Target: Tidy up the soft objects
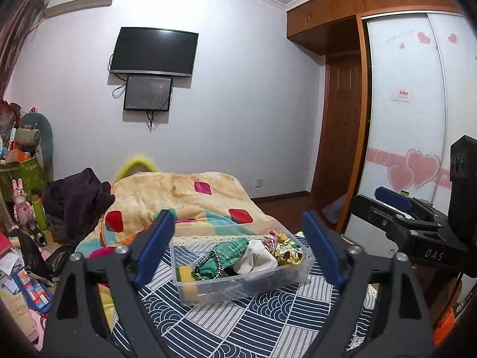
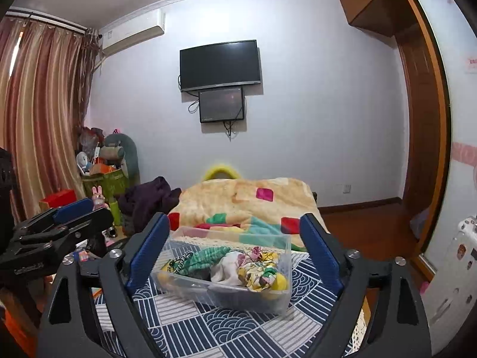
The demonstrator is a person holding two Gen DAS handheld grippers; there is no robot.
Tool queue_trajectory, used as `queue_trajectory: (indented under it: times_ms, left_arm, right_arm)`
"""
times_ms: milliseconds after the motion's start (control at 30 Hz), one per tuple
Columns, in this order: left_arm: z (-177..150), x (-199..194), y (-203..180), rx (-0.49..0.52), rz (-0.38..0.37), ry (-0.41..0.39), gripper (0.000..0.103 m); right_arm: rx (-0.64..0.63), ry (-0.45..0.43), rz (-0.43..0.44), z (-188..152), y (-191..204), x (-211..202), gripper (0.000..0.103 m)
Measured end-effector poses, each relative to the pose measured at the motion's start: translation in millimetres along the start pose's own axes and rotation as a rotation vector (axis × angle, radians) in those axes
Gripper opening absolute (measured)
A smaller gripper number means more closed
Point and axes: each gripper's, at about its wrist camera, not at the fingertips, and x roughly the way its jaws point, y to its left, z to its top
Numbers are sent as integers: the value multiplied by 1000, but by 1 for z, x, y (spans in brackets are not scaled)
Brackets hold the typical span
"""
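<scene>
In the lower middle of both views, a clear plastic bin [image 1: 238, 280] sits on the patterned cloth [image 1: 238, 322], already holding a green striped cloth [image 1: 235, 249], a white sock [image 1: 256, 258], floral scrunchies [image 1: 283, 247] and yellow sponges [image 1: 186, 276]. The left tool [image 1: 238, 250] and right tool [image 2: 235, 256] both hover spread wide and empty. Judging by this, the gathering looks nearly finished; the next move calls for finding any stray soft item.

Both hand-held grippers [image 1: 238, 247] [image 2: 235, 250] (jaws wide)
</scene>
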Motion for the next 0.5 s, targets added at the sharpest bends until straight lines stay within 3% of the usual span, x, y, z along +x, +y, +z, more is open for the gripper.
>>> queue_trajectory:
  times_ms: [133,500]
  left_arm:
    - [-2,-4,-1,0,11,-10,101]
    - [-6,-5,-2,11,28,-3,103]
  right_arm:
    - [4,-11,-3,-3,-1,-3,102]
    - [27,11,1,-8,-5,-5,103]
